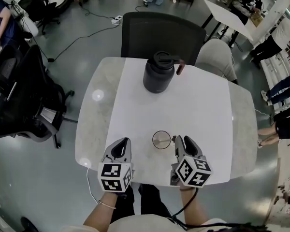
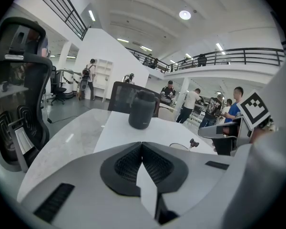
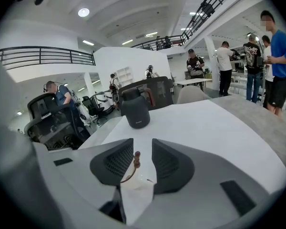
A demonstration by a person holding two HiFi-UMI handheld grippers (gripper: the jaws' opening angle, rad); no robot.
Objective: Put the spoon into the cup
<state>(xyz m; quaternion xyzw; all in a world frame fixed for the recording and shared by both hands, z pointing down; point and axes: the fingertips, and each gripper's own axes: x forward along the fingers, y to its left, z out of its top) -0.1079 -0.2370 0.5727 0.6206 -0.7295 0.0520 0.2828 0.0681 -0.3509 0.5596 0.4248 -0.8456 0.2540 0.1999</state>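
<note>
A clear glass cup [image 1: 161, 139] stands on the white sheet [image 1: 183, 100] near the table's front edge. A thin brown spoon [image 3: 133, 163] leans in the cup [image 3: 133, 181], its beaded handle end rising between the jaws of my right gripper [image 3: 143, 144]. Those jaws stand open, and neither pad touches the handle. In the head view my right gripper [image 1: 180, 141] sits just right of the cup. My left gripper [image 1: 122, 146] rests left of the cup, shut and empty [image 2: 142, 144]. From the left gripper view the cup rim [image 2: 181, 146] and spoon end [image 2: 194, 142] show at the right.
A dark lidded jug [image 1: 158, 74] stands at the far side of the sheet. A black chair [image 1: 162, 30] is behind the marble table [image 1: 94, 124], and an office chair [image 1: 24, 91] is to the left. People stand in the background.
</note>
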